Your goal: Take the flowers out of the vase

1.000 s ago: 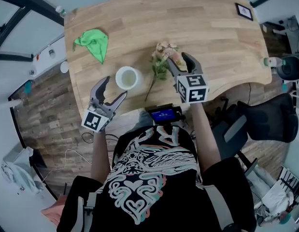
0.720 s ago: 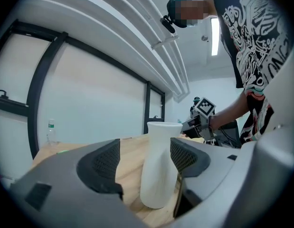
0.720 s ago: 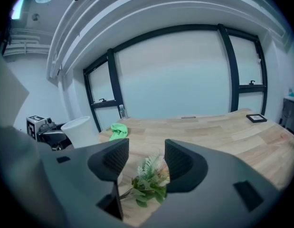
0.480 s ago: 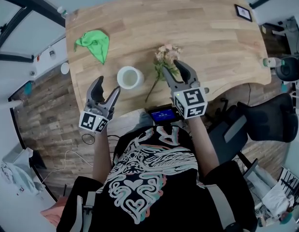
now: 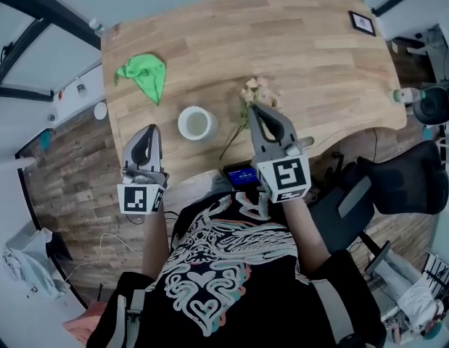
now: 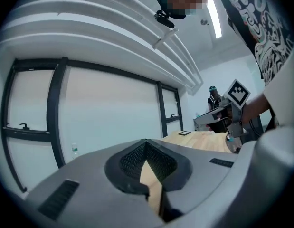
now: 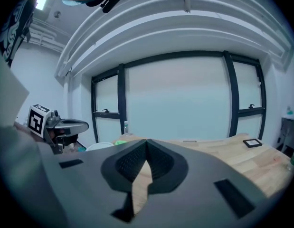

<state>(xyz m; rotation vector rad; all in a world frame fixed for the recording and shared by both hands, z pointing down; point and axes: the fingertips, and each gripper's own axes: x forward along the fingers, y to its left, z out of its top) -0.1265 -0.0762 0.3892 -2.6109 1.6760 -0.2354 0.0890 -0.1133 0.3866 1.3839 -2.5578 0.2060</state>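
Looks like an office or test lab. Has a large wooden worktop [image 5: 304,49] on a plank floor [image 5: 64,167], a black office chair [image 5: 400,183] beside it, tall dark-framed windows [image 7: 180,99] along one wall and strip lighting [image 6: 214,11] overhead. Shows loose cables [image 5: 101,239] trailing over the floor, a small lit screen [image 5: 242,176] at the worktop's near edge and a framed square marker [image 5: 362,22] at its far corner.

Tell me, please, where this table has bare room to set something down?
The far half of the table, between the green cloth and the small black frame, is bare, and so is the right side beyond the flowers. The near edge is crowded: the white vase, the flower stems, the left gripper and the right gripper, both shut.
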